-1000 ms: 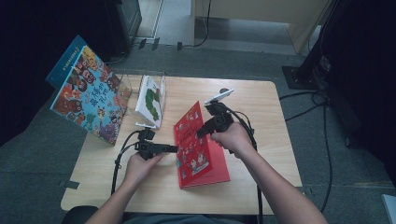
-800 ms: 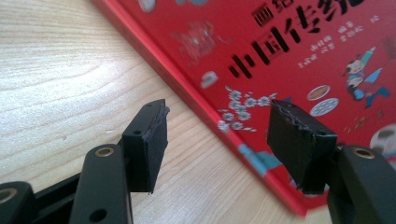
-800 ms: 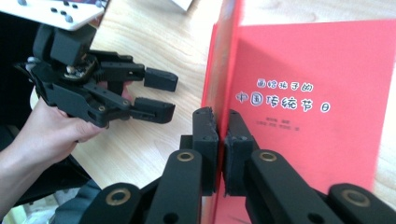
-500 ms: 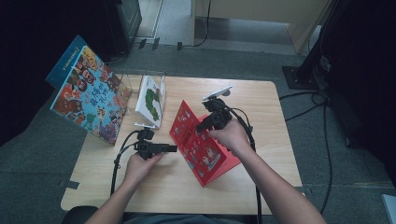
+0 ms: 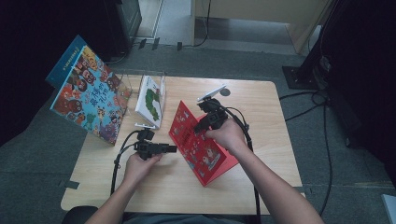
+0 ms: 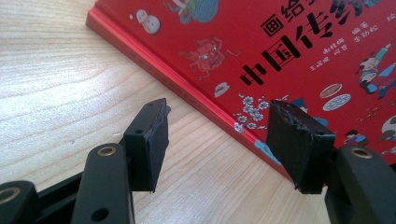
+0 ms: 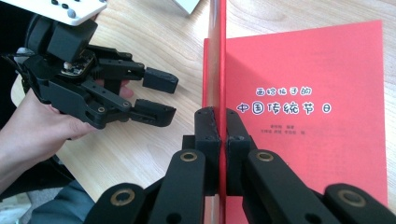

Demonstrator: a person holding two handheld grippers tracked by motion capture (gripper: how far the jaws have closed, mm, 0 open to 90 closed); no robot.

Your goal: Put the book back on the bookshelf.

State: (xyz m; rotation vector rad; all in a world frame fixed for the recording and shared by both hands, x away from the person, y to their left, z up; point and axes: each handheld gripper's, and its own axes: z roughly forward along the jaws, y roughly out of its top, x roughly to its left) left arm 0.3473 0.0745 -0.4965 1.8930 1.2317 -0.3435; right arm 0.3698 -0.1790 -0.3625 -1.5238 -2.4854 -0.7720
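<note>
Red book [image 5: 198, 147] mid-desk, front cover lifted and tilted, title page exposed beneath in right gripper view. Right gripper [image 5: 201, 125] jaws clamped tight on cover's edge. Left gripper [image 5: 172, 149] just beside book's left edge, low over wooden desk [image 5: 280, 158], jaws wide apart, holding nothing. White book [image 5: 150, 100] upright in clear holder at desk's far left. Large colourful book [image 5: 88, 95] leaning off desk's left side.

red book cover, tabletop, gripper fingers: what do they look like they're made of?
Red book: stiff board cover, probably laminated paper with a slight sheen; the lifted cover stays flat where the right gripper pinches it.
Table: light wood or wood-look laminate, visible grain, matte.
Left gripper fingers: black hard plastic with brass-looking rivets; the pads look like matte rubber or foam, frayed at the edges.
</note>
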